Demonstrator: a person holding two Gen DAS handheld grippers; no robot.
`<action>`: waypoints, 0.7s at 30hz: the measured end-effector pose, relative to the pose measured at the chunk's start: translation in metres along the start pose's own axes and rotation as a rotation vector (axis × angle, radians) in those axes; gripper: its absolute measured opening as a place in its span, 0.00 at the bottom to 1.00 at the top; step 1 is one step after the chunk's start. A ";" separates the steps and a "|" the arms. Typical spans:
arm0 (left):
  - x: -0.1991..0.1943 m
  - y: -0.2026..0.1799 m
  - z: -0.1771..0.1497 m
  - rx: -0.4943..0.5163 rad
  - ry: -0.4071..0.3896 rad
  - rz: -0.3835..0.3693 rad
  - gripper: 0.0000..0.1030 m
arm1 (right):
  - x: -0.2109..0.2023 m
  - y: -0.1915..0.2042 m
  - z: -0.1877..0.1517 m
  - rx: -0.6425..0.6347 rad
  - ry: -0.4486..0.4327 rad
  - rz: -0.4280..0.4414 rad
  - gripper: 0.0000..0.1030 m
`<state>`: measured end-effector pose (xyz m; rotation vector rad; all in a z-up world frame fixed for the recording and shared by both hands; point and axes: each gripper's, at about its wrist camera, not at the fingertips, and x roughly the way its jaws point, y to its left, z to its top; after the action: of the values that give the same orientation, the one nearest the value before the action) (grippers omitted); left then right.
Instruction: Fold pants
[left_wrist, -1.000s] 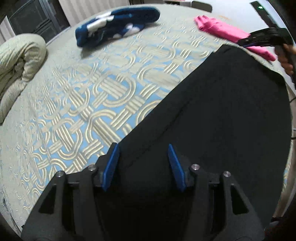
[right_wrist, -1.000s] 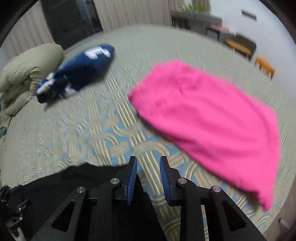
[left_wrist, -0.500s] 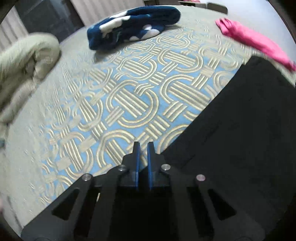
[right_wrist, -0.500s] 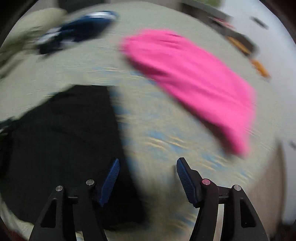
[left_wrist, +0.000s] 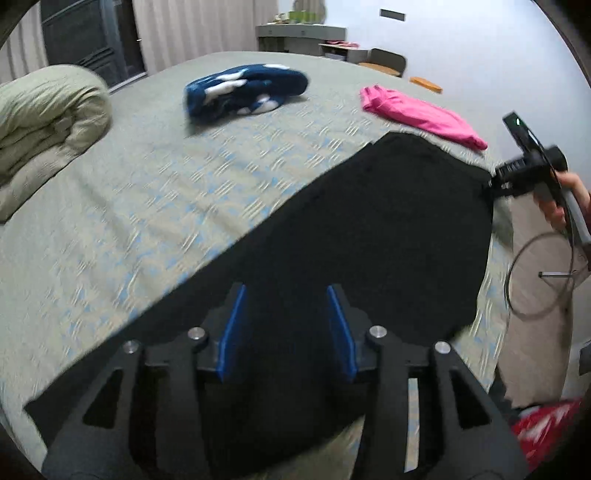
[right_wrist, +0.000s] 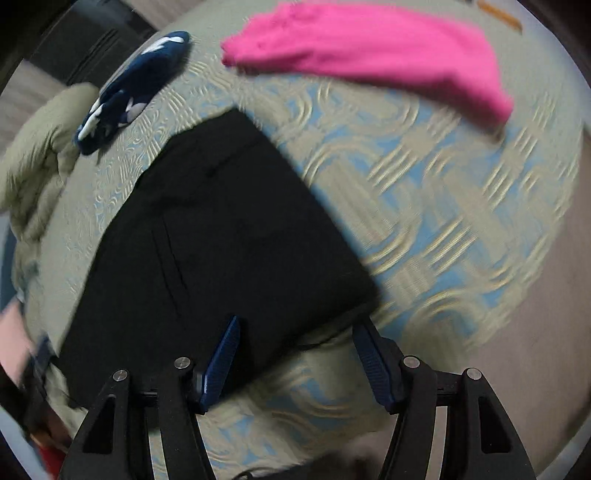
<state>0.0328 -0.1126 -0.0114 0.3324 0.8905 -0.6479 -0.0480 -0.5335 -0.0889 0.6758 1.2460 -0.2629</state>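
Note:
Black pants (left_wrist: 369, 229) lie flat and slantwise on the bed, from the near left to the far right. My left gripper (left_wrist: 286, 326) hovers over their near end. Its jaws are opening and nothing is pinched between the blue pads (left_wrist: 231, 328). In the left wrist view my right gripper (left_wrist: 517, 177), held by a hand (left_wrist: 554, 206), sits at the far right edge of the pants. In its own view the right gripper (right_wrist: 297, 354) straddles the near corner of the pants (right_wrist: 221, 229). Its jaws are closing, and the pads (right_wrist: 221, 354) stand apart from the cloth.
A pink garment (left_wrist: 417, 114) lies beyond the pants, a blue-and-white garment (left_wrist: 243, 90) further back, and a rolled green quilt (left_wrist: 48, 122) at the left. The patterned bedspread (left_wrist: 147, 192) ends at the right, where floor, a cable loop (left_wrist: 539, 277) and something red (left_wrist: 543, 428) show.
The left gripper shut half a second ago, then opened again and lifted back over the pants. The right gripper swung away from the pink garment to the corner of the pants, opening wide.

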 end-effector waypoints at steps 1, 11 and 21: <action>-0.005 0.006 -0.012 -0.015 0.004 0.030 0.48 | -0.003 0.001 0.000 0.021 -0.027 -0.013 0.18; -0.046 0.084 -0.084 -0.289 -0.004 0.186 0.48 | -0.011 0.038 0.001 -0.280 -0.106 -0.283 0.29; -0.087 0.141 -0.141 -0.487 -0.033 0.319 0.58 | -0.073 0.057 -0.027 -0.199 -0.222 -0.347 0.48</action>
<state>-0.0020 0.1013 -0.0247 0.0218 0.9089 -0.1306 -0.0619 -0.4853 -0.0066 0.2483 1.1518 -0.4809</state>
